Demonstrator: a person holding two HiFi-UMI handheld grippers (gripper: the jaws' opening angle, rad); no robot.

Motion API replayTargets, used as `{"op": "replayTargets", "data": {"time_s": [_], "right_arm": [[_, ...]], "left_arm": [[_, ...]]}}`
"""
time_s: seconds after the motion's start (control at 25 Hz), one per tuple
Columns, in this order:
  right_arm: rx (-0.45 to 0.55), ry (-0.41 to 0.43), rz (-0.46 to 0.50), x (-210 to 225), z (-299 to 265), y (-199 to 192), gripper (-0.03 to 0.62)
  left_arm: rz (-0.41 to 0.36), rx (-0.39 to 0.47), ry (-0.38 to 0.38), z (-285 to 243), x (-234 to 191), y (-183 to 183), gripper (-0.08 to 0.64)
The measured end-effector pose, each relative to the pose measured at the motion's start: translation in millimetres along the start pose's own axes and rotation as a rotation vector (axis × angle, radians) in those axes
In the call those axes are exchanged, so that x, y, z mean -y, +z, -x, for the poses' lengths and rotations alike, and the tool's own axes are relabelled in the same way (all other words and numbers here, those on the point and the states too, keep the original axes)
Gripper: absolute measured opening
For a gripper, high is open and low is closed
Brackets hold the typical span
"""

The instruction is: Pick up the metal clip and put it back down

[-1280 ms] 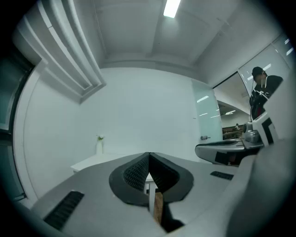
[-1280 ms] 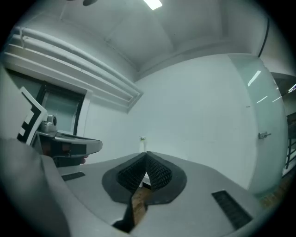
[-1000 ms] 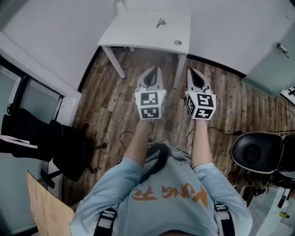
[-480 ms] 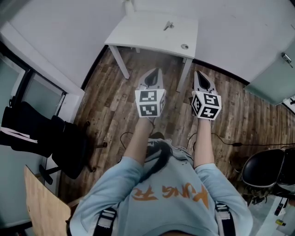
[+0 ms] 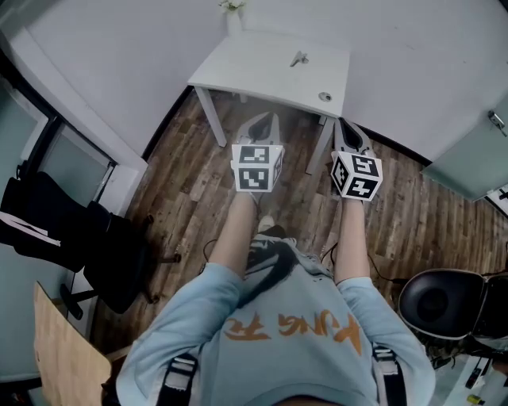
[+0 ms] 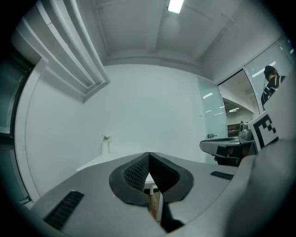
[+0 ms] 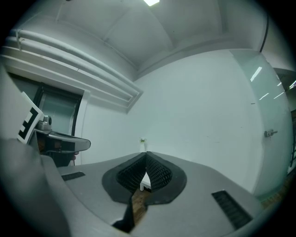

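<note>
A small metal clip (image 5: pixel 298 59) lies on the white table (image 5: pixel 254 67) against the far wall, seen in the head view. My left gripper (image 5: pixel 262 120) and right gripper (image 5: pixel 351 132) are held side by side above the wooden floor, just short of the table's near edge, tips pointing at it. Both are shut with nothing between the jaws. In the left gripper view (image 6: pixel 149 159) and the right gripper view (image 7: pixel 146 159) the jaw tips meet, with a sliver of the table showing past them. The clip is hidden in both gripper views.
A round grommet (image 5: pixel 325 97) sits at the table's right front. A small vase (image 5: pixel 232 6) stands at its back left corner. A black chair (image 5: pixel 95 246) is at the left, a round black stool (image 5: pixel 438 301) at the right, a glass door (image 5: pixel 475 151) beyond it.
The view has moved toward the table, which now sits larger and lower in the picture. Both grippers have come nearer its front edge. The jaws stay shut.
</note>
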State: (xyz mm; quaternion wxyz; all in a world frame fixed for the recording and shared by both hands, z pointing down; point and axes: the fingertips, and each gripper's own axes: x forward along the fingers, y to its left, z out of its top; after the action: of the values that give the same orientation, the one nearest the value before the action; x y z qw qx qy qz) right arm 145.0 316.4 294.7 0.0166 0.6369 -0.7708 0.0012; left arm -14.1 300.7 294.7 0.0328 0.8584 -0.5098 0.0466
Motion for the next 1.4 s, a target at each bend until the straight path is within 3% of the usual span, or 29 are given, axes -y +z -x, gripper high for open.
{"op": "replayTargets", "data": {"time_s": [0.28, 0.4, 0.56, 0.72, 0.96, 1.24, 1.4], "right_arm": [[0.037, -0.02, 0.047, 36, -55, 14, 0.012], [0.06, -0.044, 0.053, 58, -94, 14, 0.012], [0.006, -0.046, 0.055, 77, -163, -10, 0.012], [-0.031, -0.005, 0.064, 79, -237, -18, 0.012], [-0.09, -0.016, 0.049, 96, -312, -46, 0.012], [-0.158, -0.081, 0.021, 130, -403, -87, 0.012], [-0.189, -0.098, 0.045, 142, -450, -89, 0.012]], "left_arm": [[0.031, 0.049, -0.017, -73, -24, 13, 0.017], [0.002, 0.103, -0.027, -116, -44, 19, 0.017], [-0.008, 0.127, -0.049, -176, -85, 17, 0.017], [-0.036, 0.115, -0.105, -241, -96, 23, 0.017], [0.052, 0.049, -0.099, -320, -127, 1, 0.017], [0.287, -0.021, -0.241, -418, -150, -43, 0.017], [0.293, -0.075, -0.242, -471, -176, -59, 0.017]]}}
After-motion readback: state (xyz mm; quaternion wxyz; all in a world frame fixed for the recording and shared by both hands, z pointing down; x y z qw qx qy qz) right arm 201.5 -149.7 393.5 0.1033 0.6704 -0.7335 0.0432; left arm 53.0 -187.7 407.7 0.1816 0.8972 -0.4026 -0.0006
